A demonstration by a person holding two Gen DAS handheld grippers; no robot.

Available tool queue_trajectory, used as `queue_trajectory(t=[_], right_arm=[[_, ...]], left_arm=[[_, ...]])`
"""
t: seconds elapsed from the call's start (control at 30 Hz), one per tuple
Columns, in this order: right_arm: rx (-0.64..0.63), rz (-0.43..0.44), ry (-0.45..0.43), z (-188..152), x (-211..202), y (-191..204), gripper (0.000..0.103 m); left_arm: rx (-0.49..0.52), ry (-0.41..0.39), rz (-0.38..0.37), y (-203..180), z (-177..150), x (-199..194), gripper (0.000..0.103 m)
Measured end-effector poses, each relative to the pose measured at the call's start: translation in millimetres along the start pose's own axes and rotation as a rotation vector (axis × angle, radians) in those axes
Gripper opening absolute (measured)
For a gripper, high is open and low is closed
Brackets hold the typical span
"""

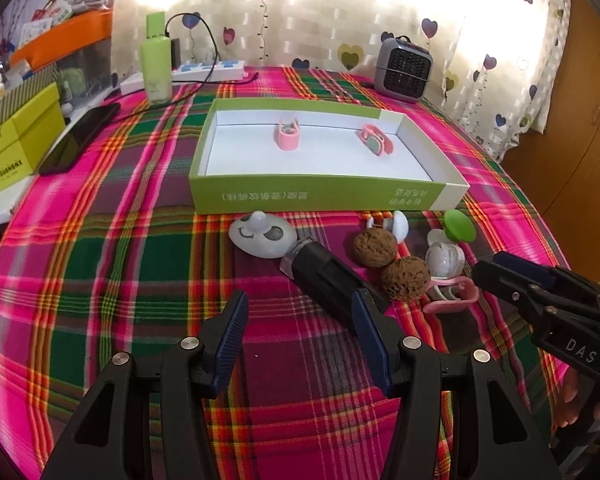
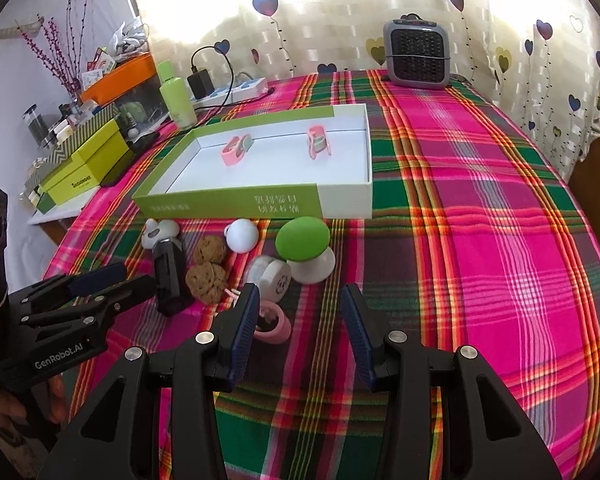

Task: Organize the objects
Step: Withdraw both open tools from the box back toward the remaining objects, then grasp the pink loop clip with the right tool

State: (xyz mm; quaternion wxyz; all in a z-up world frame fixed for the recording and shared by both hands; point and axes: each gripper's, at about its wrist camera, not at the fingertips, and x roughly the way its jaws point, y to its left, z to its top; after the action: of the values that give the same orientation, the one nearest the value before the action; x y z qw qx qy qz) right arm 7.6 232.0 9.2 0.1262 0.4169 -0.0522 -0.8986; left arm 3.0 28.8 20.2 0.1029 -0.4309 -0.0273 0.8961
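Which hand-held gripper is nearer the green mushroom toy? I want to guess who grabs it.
Right. The right hand-held gripper sits open just short of the green mushroom toy; the left hand-held gripper is farther, over by the black cylinder.

Plaid tablecloth under the fingers looks like woven cloth, matt. Two walnuts just past the fingertips are rough and wrinkly. The box beyond looks like smooth cardboard (white inside), and the green mushroom cap like smooth matt plastic.
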Motion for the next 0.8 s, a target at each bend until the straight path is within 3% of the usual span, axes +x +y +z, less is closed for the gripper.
queue_trajectory(t=[0.23,0.5,0.8], right_arm=[[0.003,0.004,0.002,-1.7,-0.4,-1.7,0.044],[0.015,0.016,0.023,-8.5,3.4,-5.6,0.044],[0.004,0.122,0.039,-9.1,6.5,-1.7,0.044]], left_arm=[[-0.015,0.007,-0.031,-4.5,2.5,2.9,0.055],[-0.039,0.026,-0.005,-8.6,10.5,13.2,0.057],[-0.051,0.034,-0.002,-8.0,14.0,16.3,0.058]])
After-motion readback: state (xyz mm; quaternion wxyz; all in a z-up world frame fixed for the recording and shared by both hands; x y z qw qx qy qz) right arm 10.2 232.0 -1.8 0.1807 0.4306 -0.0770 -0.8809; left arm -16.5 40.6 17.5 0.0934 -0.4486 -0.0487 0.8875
